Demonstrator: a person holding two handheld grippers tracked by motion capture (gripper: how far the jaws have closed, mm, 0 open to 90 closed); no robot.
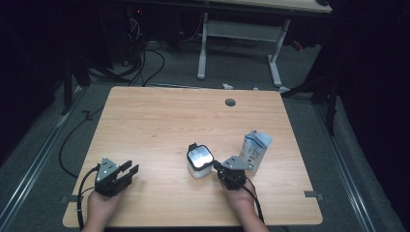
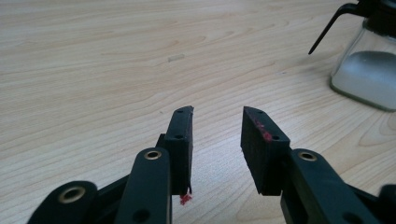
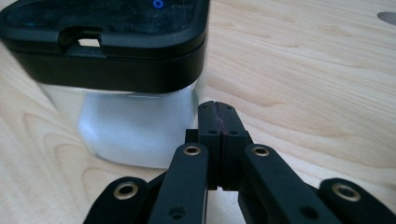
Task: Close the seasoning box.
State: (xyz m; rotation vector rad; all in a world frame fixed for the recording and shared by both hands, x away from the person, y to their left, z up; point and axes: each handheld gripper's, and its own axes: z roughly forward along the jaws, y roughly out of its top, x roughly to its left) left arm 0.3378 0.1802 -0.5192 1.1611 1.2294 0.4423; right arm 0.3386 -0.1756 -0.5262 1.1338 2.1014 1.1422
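A clear jar (image 1: 199, 161) with a black lid, holding white powder, stands at the table's middle front. It fills the upper left of the right gripper view as the jar (image 3: 126, 88) and shows at the far right of the left gripper view as the jar (image 2: 369, 70). A white and blue pouch (image 1: 255, 149) stands just right of it. My right gripper (image 1: 218, 166) is shut and empty, its tips beside the jar's right side; in its own view the right gripper (image 3: 218, 116) has both pads pressed together. My left gripper (image 1: 131, 170) rests open near the front left, and the left gripper (image 2: 217, 133) holds nothing.
The wooden table (image 1: 159, 116) has a round grommet hole (image 1: 230, 102) near its far edge. Behind it on the floor stand a white desk frame (image 1: 239, 43) and loose cables (image 1: 145, 58).
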